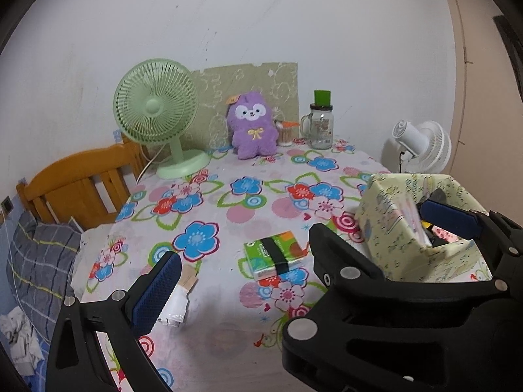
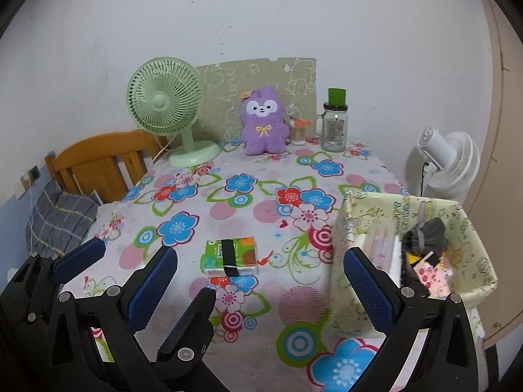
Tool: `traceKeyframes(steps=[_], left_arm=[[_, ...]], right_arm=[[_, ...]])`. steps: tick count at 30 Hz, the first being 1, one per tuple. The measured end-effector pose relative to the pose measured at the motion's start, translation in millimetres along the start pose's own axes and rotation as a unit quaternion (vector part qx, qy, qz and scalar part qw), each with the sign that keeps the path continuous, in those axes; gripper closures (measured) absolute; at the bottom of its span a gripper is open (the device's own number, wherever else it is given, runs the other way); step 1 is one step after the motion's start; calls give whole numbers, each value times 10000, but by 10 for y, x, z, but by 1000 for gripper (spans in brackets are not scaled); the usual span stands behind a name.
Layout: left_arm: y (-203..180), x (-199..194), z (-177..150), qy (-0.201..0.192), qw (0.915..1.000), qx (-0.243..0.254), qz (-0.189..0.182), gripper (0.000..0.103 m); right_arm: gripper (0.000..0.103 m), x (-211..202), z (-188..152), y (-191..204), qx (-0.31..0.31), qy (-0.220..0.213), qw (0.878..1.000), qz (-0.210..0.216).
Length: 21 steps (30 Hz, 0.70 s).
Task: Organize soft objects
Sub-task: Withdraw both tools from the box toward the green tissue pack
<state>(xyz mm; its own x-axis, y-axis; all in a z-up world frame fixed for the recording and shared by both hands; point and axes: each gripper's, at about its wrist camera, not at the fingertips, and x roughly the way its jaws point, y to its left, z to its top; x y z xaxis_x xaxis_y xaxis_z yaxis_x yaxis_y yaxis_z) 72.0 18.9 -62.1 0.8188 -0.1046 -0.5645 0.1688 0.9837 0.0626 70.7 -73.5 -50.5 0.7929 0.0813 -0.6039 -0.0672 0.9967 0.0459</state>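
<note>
Plush toy [image 2: 263, 121] propped at desk [image 2: 228, 215] 12 o'clock edge, unstowed. Storage box [image 2: 408, 215] at 3 o'clock, partly filled. Tissue pack [image 2: 231, 255] mid-desk, likely next pick. Left claw [image 2: 130, 263] and right claw [image 2: 258, 277] both spread wide, empty. Next: straddle pack, close, carry to box.

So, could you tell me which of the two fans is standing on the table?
The green fan stands on the floral tablecloth, left of the purple plush toy. The white fan sits beyond the table's right edge.
</note>
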Motion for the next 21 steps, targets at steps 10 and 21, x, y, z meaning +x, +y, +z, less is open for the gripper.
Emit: traceKeyframes(steps=[10,21], left_arm=[[174,244,-110,195,9997,-37,163,0],[359,526,-219,483,9985,-116,220,0]], right_arm=[[0,348,-69,130,-4,298,9994,179],[0,711,-156,264,-28,615,9977,268]])
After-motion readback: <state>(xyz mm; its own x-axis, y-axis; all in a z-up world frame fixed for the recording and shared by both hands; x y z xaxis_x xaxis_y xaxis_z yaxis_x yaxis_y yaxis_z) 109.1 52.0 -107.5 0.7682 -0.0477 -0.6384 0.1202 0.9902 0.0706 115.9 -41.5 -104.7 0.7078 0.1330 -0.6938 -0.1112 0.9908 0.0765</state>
